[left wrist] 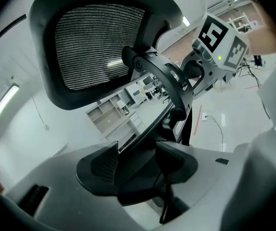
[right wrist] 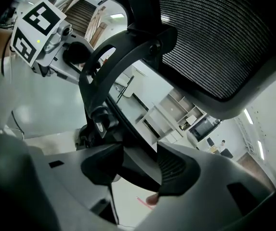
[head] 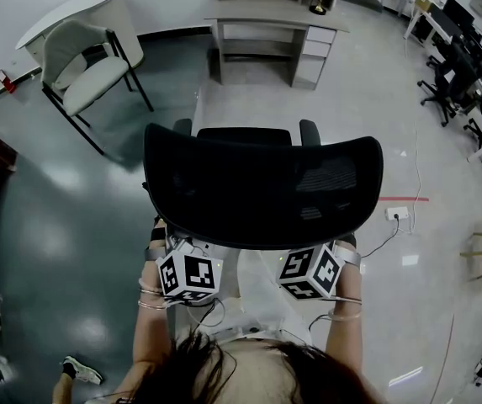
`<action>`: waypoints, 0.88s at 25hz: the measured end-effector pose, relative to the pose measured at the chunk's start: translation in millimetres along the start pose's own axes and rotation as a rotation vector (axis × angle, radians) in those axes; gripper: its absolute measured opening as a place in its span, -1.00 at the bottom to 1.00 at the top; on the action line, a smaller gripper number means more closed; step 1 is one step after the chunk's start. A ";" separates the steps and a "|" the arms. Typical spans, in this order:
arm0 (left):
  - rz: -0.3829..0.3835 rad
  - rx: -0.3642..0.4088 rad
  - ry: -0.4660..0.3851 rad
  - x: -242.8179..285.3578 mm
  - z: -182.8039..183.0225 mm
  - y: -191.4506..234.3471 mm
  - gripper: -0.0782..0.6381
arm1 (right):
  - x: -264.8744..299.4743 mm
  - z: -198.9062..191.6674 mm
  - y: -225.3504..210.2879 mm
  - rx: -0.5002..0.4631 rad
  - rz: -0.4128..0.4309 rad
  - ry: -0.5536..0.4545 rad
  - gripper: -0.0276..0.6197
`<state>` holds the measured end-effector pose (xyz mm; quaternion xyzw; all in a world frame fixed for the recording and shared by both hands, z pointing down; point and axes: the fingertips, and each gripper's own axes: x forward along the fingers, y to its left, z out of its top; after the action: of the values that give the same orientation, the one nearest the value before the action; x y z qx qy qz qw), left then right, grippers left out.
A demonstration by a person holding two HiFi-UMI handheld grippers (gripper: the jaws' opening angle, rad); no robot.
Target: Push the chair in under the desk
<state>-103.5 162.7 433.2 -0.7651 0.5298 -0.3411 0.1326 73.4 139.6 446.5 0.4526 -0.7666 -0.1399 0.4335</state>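
Observation:
A black office chair (head: 262, 183) with a mesh headrest fills the middle of the head view, its back toward me. The grey desk (head: 249, 11) with drawers stands farther off, with open floor between it and the chair. My left gripper (head: 188, 273) and right gripper (head: 312, 269) sit just under the headrest, their jaws hidden by it. In the left gripper view the jaws (left wrist: 138, 160) are closed on the dark edge of the chair's back frame (left wrist: 164, 81). The right gripper view shows the same: jaws (right wrist: 138, 165) clamped on the back frame (right wrist: 104, 71).
A white chair (head: 89, 70) with black legs and a round white table (head: 72, 11) stand at the back left. Black office chairs (head: 455, 78) line desks at the far right. A power strip (head: 396, 213) with a cable and a red floor line (head: 405, 199) lie right of the chair.

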 end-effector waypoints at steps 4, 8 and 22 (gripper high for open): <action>0.003 -0.004 -0.010 1.2 0.5 0.9 -0.11 | 1.4 1.2 -0.7 0.003 -0.007 -0.004 -0.23; 0.001 -0.007 -0.017 3.0 0.6 3.6 -0.11 | 3.1 3.5 -1.0 0.004 -0.001 -0.007 -0.23; -0.002 -0.008 -0.037 16.9 2.8 10.6 -0.11 | 14.4 7.1 -7.5 0.017 -0.004 -0.019 -0.23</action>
<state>-105.7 142.7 431.6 -0.7724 0.5279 -0.3249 0.1387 68.9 122.4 445.5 0.4565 -0.7708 -0.1385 0.4222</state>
